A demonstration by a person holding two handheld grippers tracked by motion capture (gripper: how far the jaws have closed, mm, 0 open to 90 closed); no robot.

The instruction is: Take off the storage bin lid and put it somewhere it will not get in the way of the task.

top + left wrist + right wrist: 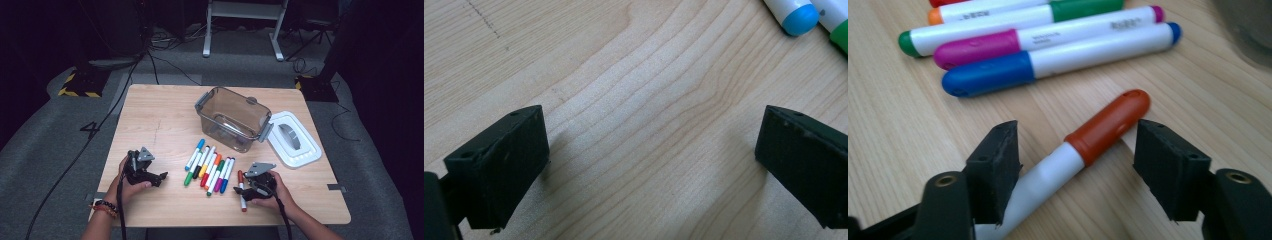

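A marker with a dark red cap lies apart from the others on the wooden table, near its front right. My right gripper is low over it, open, one jaw on each side of it at the cap's joint, and a gap shows beside the cap. My left gripper rests open at the front left with bare wood between its jaws. A row of several coloured markers lies between the two hands; its blue one is closest to the red-capped marker.
A clear grey plastic container stands open behind the markers, tilted. Its white lid lies flat to its right. In the left gripper view, a light blue cap and a green cap lie at the top right.
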